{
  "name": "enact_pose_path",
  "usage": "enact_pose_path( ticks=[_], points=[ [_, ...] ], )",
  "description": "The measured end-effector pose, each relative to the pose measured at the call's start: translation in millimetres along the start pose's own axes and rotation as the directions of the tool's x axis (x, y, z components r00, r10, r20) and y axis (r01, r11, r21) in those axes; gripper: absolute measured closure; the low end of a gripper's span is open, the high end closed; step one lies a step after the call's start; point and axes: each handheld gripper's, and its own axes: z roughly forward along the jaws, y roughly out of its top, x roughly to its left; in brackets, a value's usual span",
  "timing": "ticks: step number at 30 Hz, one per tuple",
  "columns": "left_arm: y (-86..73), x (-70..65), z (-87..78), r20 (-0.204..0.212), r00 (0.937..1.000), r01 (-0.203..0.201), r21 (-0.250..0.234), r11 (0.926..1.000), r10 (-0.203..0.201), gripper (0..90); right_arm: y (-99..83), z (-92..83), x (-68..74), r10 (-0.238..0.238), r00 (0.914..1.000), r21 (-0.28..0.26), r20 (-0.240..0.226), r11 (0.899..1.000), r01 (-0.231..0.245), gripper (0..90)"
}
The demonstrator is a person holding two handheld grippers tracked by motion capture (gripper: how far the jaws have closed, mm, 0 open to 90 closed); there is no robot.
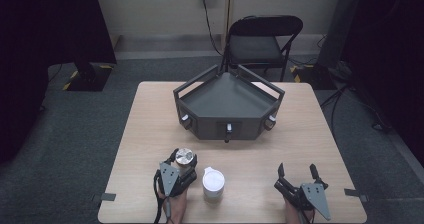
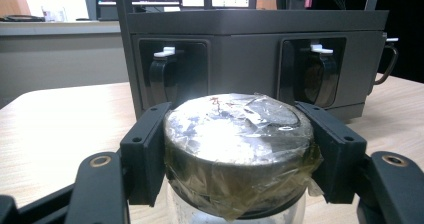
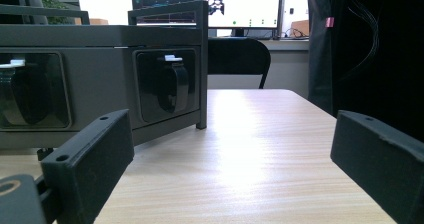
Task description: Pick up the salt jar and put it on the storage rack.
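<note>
Pale woodgrain table (image 1: 150, 134); left tool (image 1: 178, 168) pinching round, seemingly film-wrapped jar lid (image 2: 239, 134); right tool (image 1: 297, 174) spread.

A lab or test room is showing here: a bare wooden table (image 1: 150, 134) is standing on grey carpet, a folding chair (image 1: 262, 41) is sitting at its far side, black curtains are hanging left and right, and lit monitors (image 3: 243, 5) are glowing on a far desk.
</note>
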Motion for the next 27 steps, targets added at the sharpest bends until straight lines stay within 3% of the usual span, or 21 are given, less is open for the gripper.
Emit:
enact_pose_path(
  ticks=[15,22,27],
  points=[
    [0.7,-4.2,-2.2,-0.016,0.9999,0.002,0.001,1.0000,-0.002,34.9,-0.2,-0.1,-0.3,0.000,1.0000,-0.001,-0.002,1.000,0.000,2.0],
    [4.5,-2.3,-7.0,0.002,1.0000,0.007,-0.021,0.9998,-0.007,34.9,-0.3,-0.1,-0.4,0.001,1.0000,-0.002,-0.002,1.000,-0.001,2.0],
    [8.3,1.6,-8.4,0.011,0.9999,0.007,-0.011,0.9999,-0.007,34.9,-0.4,-0.2,-0.5,0.002,1.0000,-0.002,-0.002,1.000,-0.002,2.0]
  ],
)
